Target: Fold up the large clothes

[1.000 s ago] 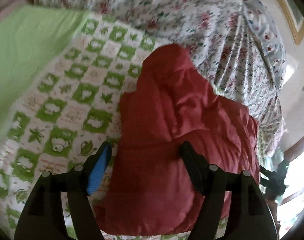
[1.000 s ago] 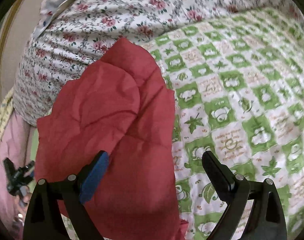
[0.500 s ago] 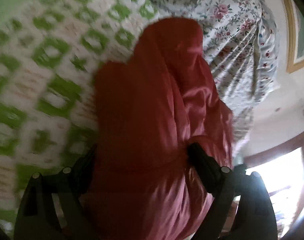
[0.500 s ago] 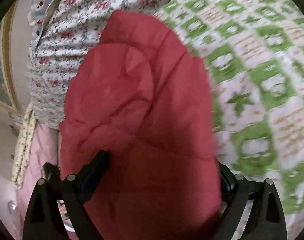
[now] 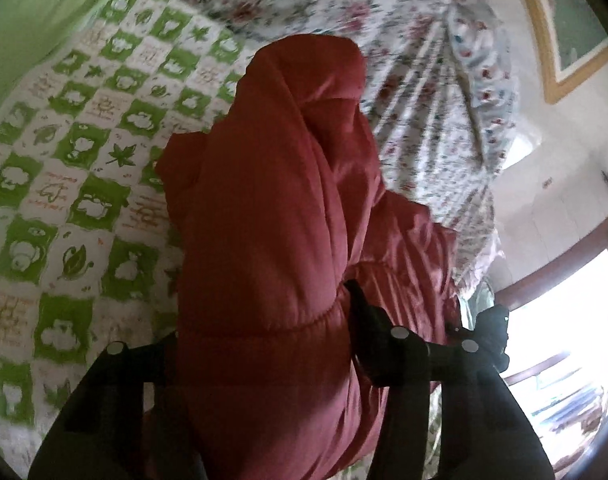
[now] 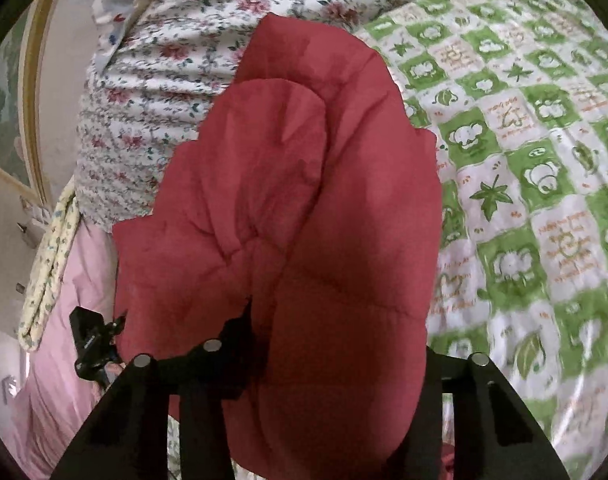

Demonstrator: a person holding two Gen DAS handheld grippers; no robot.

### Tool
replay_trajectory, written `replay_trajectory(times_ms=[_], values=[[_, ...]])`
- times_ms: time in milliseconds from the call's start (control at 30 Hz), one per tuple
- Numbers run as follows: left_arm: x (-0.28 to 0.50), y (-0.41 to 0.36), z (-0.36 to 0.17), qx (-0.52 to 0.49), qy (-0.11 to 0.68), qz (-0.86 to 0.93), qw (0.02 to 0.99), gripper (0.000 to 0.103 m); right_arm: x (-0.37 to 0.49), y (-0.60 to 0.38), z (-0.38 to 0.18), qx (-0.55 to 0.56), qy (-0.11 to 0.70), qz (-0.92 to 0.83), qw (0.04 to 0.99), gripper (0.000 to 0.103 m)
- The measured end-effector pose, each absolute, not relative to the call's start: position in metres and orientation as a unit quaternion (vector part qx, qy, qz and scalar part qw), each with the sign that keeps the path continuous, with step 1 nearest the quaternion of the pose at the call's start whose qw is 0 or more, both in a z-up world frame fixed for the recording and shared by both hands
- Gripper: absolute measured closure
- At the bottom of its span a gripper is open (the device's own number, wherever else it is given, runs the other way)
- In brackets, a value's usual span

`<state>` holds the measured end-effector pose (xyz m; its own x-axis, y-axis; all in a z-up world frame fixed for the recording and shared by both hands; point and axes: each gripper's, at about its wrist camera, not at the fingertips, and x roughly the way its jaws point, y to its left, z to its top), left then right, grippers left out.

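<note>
Two black grippers fill the near edge of both views, and each has a bulky red garment bunched between its fingers. In the left wrist view, the left gripper [image 5: 264, 344] is clamped on a thick band of the red padded jacket [image 5: 272, 208]; one finger [image 5: 363, 320] presses into the fabric just below a gathered, elastic-looking seam, while the other is buried behind the cloth. In the right wrist view, the right gripper [image 6: 335, 344] likewise grips the jacket [image 6: 304, 200], its left finger [image 6: 236, 332] dug into a deep fold and the other hidden by the fabric.

The jacket is puffy and quilted — a smooth, slightly shiny shell with soft creases and rounded, pillowy lobes. It rises from the grippers as a tall folded bundle, with a rounded top end that looks like a hood or collar.

Beneath and beside it lies a bedspread [image 5: 76, 184] printed in a green and white checkerboard, each square carrying a leaf, flower or line of small orange script. The same cover [image 6: 523, 160] spreads to the right in the right wrist view.

Farther back, a crumpled floral sheet [image 5: 423, 80] — white with small red and pink roses — is heaped in ridged folds. A pink quilt [image 6: 64, 340] sits at the left of the right wrist view. Beyond, a gold-framed picture [image 5: 563, 40] hangs on a pale wall, and a bright window [image 5: 563, 320] glares at the right.
</note>
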<state>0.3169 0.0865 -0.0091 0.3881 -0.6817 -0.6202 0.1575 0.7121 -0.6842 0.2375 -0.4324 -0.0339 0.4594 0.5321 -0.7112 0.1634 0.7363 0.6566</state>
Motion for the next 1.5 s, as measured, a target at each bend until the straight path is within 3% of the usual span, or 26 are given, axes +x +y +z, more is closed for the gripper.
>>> replay_trajectory(times_ms=[300,733,1033,1300,1500], values=[[0.241,0.111,0.005,-0.281,0.479,-0.292,0.779,0.055,0.150,-0.427,-0.002,0.349,0.494,0.153,0.782,0.061],[0.139,0.139,-0.013,-0.307,0.483,-0.275,0.773,0.055,0.055,-0.421,-0.005,0.376,0.478,0.154,0.779,0.060],[0.146,0.123,-0.034,-0.246,0.481,-0.193,0.819,0.052,0.058,-0.422,-0.028,0.362,0.461,0.099,0.804,0.046],[0.150,0.111,-0.033,-0.198,0.475,-0.130,0.848,0.036,0.050,-0.427,-0.036,0.354,0.444,0.056,0.821,0.027],[0.134,0.117,-0.020,-0.214,0.453,-0.091,0.860,0.028,0.045,-0.425,-0.037,0.343,0.440,0.040,0.829,0.021]])
